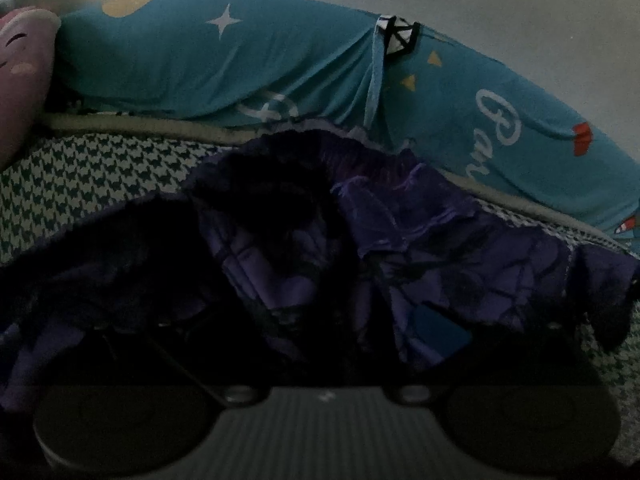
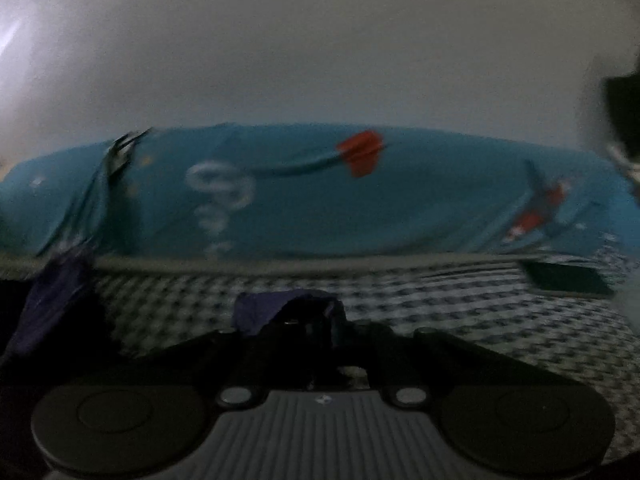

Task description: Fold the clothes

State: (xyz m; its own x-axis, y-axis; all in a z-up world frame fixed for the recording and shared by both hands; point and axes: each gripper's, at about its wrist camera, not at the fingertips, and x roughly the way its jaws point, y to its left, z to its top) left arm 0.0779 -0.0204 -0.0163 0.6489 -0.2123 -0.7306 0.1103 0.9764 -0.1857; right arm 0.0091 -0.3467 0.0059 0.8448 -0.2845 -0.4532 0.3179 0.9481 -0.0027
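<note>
The right hand-held gripper (image 2: 308, 320) is clamped on an edge of the purple garment (image 1: 440, 248) heaped on the checked bed (image 1: 100, 172); draw it taut and level; the left hand-held gripper's state I cannot tell.

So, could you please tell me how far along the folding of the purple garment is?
Nothing looks folded yet: the purple garment lies crumpled on the checked bedcover. In hand: the right claw is shut on an edge of the fabric. The left claw is buried in dark cloth, so its grip is unclear. Spreading flat and every fold remain.
</note>
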